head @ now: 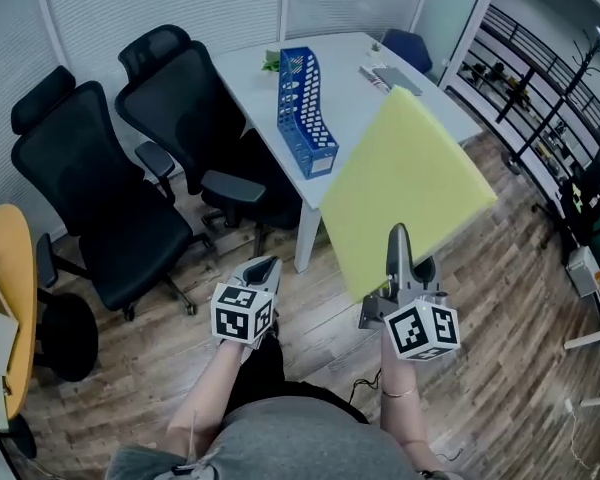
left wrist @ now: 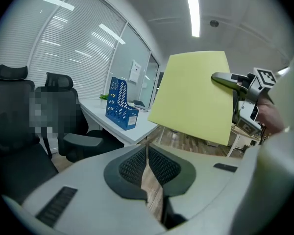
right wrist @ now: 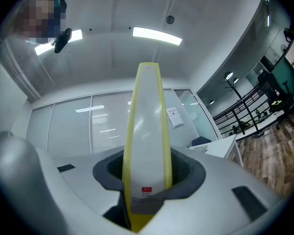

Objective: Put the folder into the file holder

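Folder [head: 405, 183] is hanging over open floor off the table [head: 355, 103] edge, clear of the holder [head: 305, 113]; right gripper [head: 400, 246] jaws are clamping its lower edge. Left gripper [head: 265, 266] jaws are resting together, empty, near the chairs [head: 110, 208].

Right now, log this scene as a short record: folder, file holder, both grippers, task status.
folder: yellow, tilted, held in the air in front of the table
file holder: blue, standing on the white table, apart from the folder
right gripper: shut on the folder's lower edge
left gripper: jaws together, nothing between them
status: folder not yet in the file holder
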The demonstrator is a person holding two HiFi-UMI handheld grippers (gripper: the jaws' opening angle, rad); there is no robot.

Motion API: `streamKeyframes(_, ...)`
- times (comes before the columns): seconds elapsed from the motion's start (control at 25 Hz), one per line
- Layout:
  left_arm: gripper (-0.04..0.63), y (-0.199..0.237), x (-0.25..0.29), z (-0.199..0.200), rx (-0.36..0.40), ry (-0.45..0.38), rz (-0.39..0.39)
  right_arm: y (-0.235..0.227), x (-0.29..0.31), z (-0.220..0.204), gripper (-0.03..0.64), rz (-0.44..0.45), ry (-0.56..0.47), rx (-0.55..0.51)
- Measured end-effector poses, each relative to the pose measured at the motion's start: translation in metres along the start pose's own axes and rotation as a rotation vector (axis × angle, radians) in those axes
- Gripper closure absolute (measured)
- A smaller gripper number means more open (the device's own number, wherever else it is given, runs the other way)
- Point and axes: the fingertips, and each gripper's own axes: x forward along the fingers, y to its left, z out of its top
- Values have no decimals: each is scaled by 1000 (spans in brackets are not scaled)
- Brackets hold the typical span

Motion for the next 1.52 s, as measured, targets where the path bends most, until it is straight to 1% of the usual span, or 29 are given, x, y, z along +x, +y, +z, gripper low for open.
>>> streamKeyframes(0.24, 563, 42, 44, 29, 0, 18, -53, 3, 74, 7, 449, -2, -42, -5)
streamKeyframes(0.48, 563, 76, 73, 54, 2, 22, -98, 7, 127, 15, 449, -16, -93, -9)
streamKeyframes(0.68, 565, 102, 83, 69, -13, 7, -99, 13, 161, 21, 449, -15, -119, -28)
streamKeyframes(1.0, 565, 116, 98, 79, -23, 4, -101, 6, 188, 21, 449, -25, -123, -31)
streamKeyframes(1.24, 565, 125, 113, 89, -38, -5, -77, -3, 211, 16, 451, -1, -113, -9)
streamKeyframes(1.52, 563, 117, 138, 99, -29, 8, -66, -20, 238, 17, 451, 34, -97, 13)
